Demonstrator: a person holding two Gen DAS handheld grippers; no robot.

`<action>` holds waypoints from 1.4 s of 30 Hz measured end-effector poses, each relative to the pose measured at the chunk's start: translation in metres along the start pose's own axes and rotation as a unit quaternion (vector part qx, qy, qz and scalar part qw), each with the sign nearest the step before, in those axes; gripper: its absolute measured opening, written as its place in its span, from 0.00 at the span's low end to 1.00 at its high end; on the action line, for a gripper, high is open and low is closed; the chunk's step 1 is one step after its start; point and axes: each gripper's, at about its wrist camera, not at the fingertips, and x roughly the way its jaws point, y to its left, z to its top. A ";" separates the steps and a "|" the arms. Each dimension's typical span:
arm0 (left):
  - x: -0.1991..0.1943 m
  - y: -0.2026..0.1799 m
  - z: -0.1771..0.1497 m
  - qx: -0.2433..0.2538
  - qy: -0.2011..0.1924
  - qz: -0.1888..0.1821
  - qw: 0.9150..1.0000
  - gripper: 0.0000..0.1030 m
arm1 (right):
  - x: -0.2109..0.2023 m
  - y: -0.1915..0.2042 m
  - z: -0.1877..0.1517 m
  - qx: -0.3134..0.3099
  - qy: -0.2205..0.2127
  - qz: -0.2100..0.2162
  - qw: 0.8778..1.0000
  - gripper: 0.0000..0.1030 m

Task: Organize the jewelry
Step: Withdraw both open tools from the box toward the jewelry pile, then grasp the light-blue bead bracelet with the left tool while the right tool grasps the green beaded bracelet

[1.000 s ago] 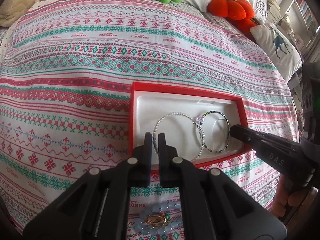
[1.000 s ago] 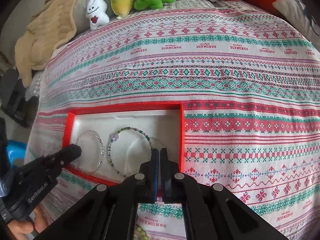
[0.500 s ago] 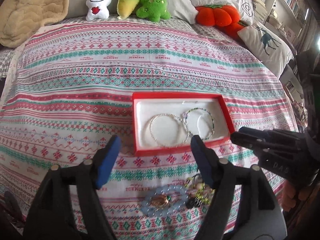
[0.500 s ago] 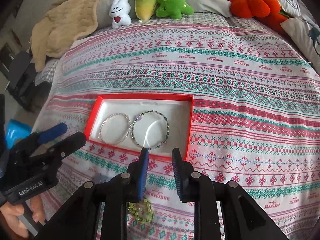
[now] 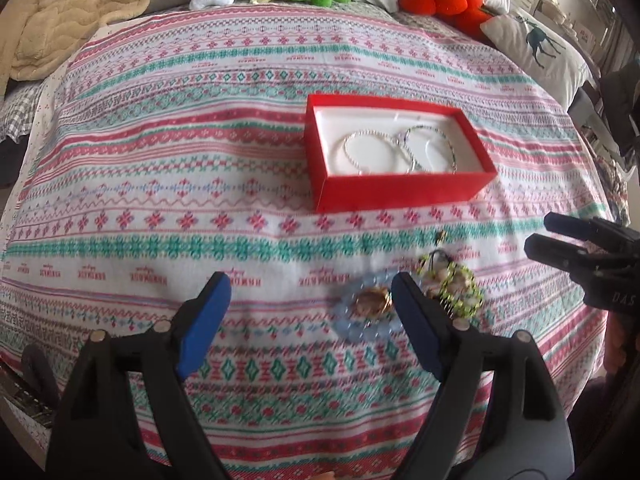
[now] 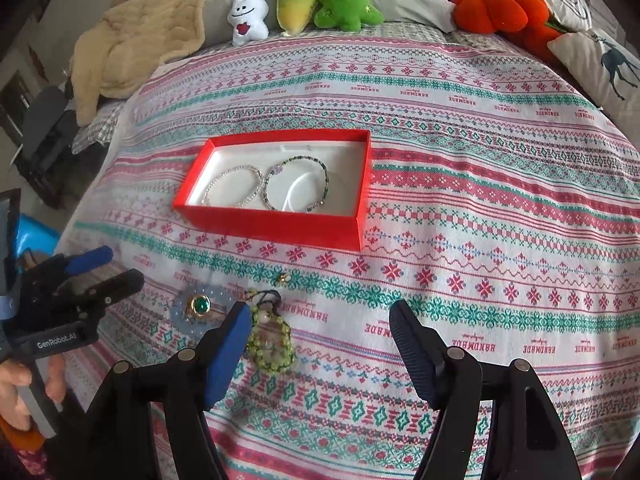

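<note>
A red box (image 5: 400,190) (image 6: 272,224) with a white lining lies on the patterned bedspread. Inside it a clear bead bracelet (image 5: 345,148) (image 6: 240,168) sits beside a dark green bead bracelet (image 5: 452,152) (image 6: 326,176). Nearer me lie a pale blue bracelet (image 5: 360,328) (image 6: 178,312) with a gold green-stone ring (image 6: 200,305) on it, a light green bead bracelet (image 5: 464,292) (image 6: 272,344) and a small gold piece (image 6: 284,278). My left gripper (image 5: 310,284) (image 6: 120,266) hovers left of this pile, jaws opening, holding nothing. My right gripper (image 6: 320,312) (image 5: 540,232) hovers right of it, jaws opening, also holding nothing.
Plush toys (image 6: 296,0) and an orange pumpkin cushion (image 6: 500,8) line the far end of the bed. A beige blanket (image 6: 132,36) lies at the far left, a deer pillow (image 5: 540,48) at the far right. A hand (image 6: 12,384) holds the left gripper.
Both grippers were shut at the box's near wall; they have drawn back toward me and opened wide. The loose jewelry pile is now in full view.
</note>
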 end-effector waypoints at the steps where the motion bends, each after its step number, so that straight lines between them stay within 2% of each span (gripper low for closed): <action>1: 0.001 0.000 -0.004 0.006 0.004 0.000 1.000 0.80 | 0.001 0.000 -0.004 -0.003 0.000 -0.004 1.000 0.72; 8: 0.011 -0.002 -0.026 0.039 0.018 0.000 0.999 0.81 | 0.015 0.005 -0.036 -0.052 0.002 -0.033 0.998 0.73; 14: 0.026 0.001 -0.036 0.036 0.041 -0.028 0.998 0.81 | 0.029 0.012 -0.052 -0.072 0.016 -0.026 0.997 0.73; 18: 0.027 0.005 -0.034 0.028 0.024 -0.050 0.998 0.81 | 0.032 0.019 -0.053 -0.084 0.019 -0.027 0.996 0.73; 20: 0.028 0.005 -0.031 0.027 0.019 -0.057 0.998 0.76 | 0.033 0.021 -0.051 -0.086 0.018 -0.028 0.996 0.73; 22: 0.030 0.003 -0.031 0.029 0.022 -0.063 0.997 0.61 | 0.034 0.023 -0.050 -0.087 0.016 -0.028 0.996 0.73; 25: 0.038 -0.002 -0.029 0.040 0.035 -0.064 0.997 0.47 | 0.036 0.024 -0.048 -0.084 0.016 -0.029 0.996 0.73; 27: 0.043 -0.005 -0.030 0.043 0.037 -0.057 0.997 0.41 | 0.038 0.023 -0.047 -0.080 0.018 -0.032 0.996 0.73; 31: 0.044 -0.007 -0.030 0.042 0.038 -0.064 0.996 0.34 | 0.041 0.020 -0.045 -0.073 0.020 -0.035 0.997 0.73; 34: 0.044 -0.010 -0.030 0.049 0.039 -0.072 0.995 0.34 | 0.042 0.019 -0.043 -0.069 0.020 -0.038 0.997 0.73; 42: 0.054 -0.022 -0.030 0.078 0.060 -0.041 0.994 0.30 | 0.045 0.018 -0.042 -0.068 0.021 -0.039 0.997 0.73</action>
